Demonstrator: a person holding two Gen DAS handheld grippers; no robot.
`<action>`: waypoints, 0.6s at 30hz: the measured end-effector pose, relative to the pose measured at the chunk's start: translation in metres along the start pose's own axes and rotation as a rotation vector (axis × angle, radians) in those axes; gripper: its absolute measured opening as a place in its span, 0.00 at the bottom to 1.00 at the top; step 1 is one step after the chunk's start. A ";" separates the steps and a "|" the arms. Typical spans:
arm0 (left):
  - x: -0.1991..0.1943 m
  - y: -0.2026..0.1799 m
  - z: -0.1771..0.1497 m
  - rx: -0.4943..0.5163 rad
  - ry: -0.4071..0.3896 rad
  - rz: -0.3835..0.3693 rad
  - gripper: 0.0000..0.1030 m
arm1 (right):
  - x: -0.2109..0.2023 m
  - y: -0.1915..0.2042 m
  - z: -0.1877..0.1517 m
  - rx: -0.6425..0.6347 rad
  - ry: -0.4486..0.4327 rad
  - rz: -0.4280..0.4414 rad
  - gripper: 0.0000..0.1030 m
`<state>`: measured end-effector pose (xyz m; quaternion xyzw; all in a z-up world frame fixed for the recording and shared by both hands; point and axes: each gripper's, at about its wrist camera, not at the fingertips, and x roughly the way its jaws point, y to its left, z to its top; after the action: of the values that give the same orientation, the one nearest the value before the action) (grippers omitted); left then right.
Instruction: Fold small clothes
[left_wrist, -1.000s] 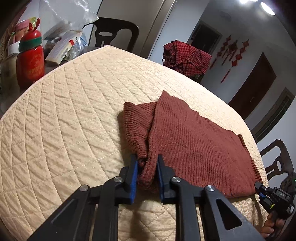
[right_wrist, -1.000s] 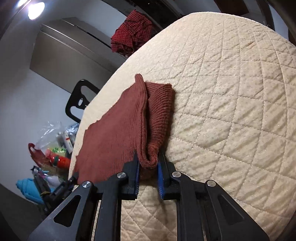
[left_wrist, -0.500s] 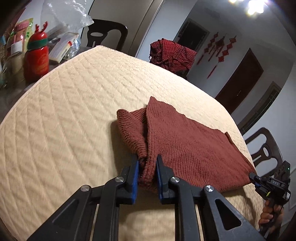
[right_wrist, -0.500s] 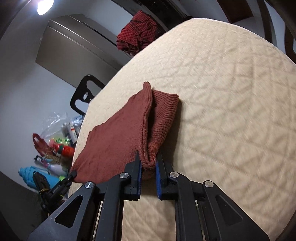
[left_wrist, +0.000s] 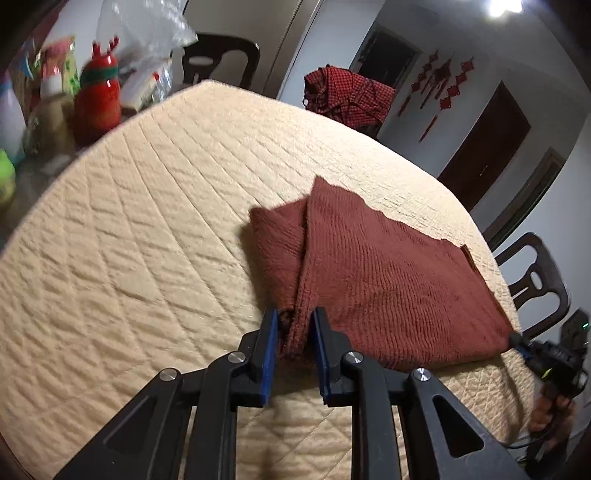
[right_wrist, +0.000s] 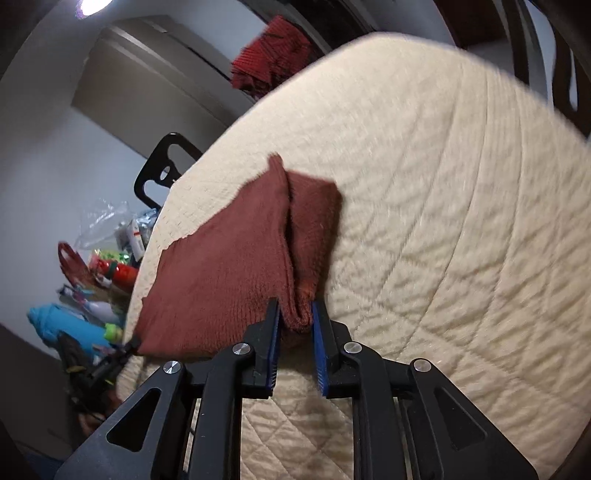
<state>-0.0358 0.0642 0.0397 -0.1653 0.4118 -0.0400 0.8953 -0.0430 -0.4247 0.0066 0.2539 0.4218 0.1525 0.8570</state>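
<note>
Compared with one second earlier, both tools carry the garment's near edge higher off the desk, and more of the cloth hangs between them.

Left wrist view: the left tool (left_wrist: 294, 328) is clamped on a bunched corner of the rust-brown knitted garment (left_wrist: 388, 280), its blue-lined fingers (left_wrist: 267, 343) narrow with cloth between them. The garment spreads away to the right over the quilted beige desk (left_wrist: 147, 236); a folded flap lies under its left side. At the garment's far right corner, the right tool (left_wrist: 517, 339) grips the cloth. A red bottle (left_wrist: 98, 99) stands among clutter beyond the desk's left edge. A red checked cloth (left_wrist: 347, 96) is draped behind the far edge.

Right wrist view: the right tool (right_wrist: 294, 321) is closed narrowly on a bunched corner of the garment (right_wrist: 229, 266). The cloth stretches left to the left tool (right_wrist: 133, 345), which holds the opposite corner. The frame is motion-blurred. The desk (right_wrist: 443, 206) fills the right side.
</note>
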 end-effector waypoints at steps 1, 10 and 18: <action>-0.004 0.000 0.002 0.003 -0.010 0.011 0.21 | -0.005 0.005 0.002 -0.029 -0.025 -0.015 0.17; 0.016 -0.037 0.034 0.081 -0.068 -0.036 0.21 | 0.037 0.038 0.020 -0.149 -0.061 0.009 0.17; 0.053 -0.039 0.023 0.096 0.014 -0.037 0.21 | 0.056 0.020 0.024 -0.091 -0.032 -0.051 0.06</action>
<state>0.0188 0.0227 0.0280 -0.1296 0.4127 -0.0774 0.8983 0.0088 -0.3890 -0.0064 0.2061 0.4071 0.1454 0.8779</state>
